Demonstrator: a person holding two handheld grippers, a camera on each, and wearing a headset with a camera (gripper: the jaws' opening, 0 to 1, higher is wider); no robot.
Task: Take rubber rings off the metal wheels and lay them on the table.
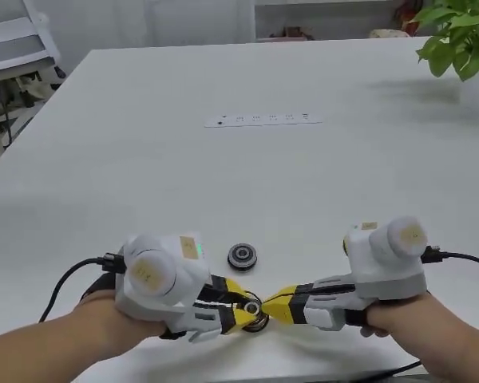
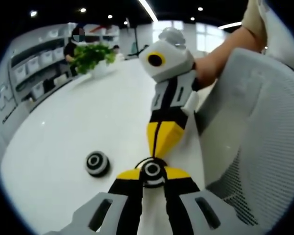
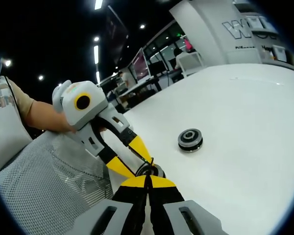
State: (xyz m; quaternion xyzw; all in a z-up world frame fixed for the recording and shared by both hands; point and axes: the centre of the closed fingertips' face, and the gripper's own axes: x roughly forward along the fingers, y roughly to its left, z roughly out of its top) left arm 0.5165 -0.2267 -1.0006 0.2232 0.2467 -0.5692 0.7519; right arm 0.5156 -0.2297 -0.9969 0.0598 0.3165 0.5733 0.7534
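**Two claws meet on one small wheel**

The left claw (image 2: 152, 175) is closed tight around a small metal wheel (image 3: 152, 171). It holds the wheel just above the table (image 1: 223, 175), near the front edge. The right claw (image 3: 148, 182) comes in from the other side, tip to tip with the left one. Its jaws are pressed almost flat together. They look to be pinching the black rubber ring (image 3: 146, 168) at the rim of the wheel, though the ring is thin and hard to see.

I think this is the pulling-off step. The ring is not off yet.

Next, the right claw needs to keep its pinch and pull away from the wheel. The left claw must hold the wheel firm so it does not turn or slip out. Then the ring can be laid on the table.

A second wheel (image 1: 242, 255) lies flat on the table just behind the claws. Its dark ring is on it.
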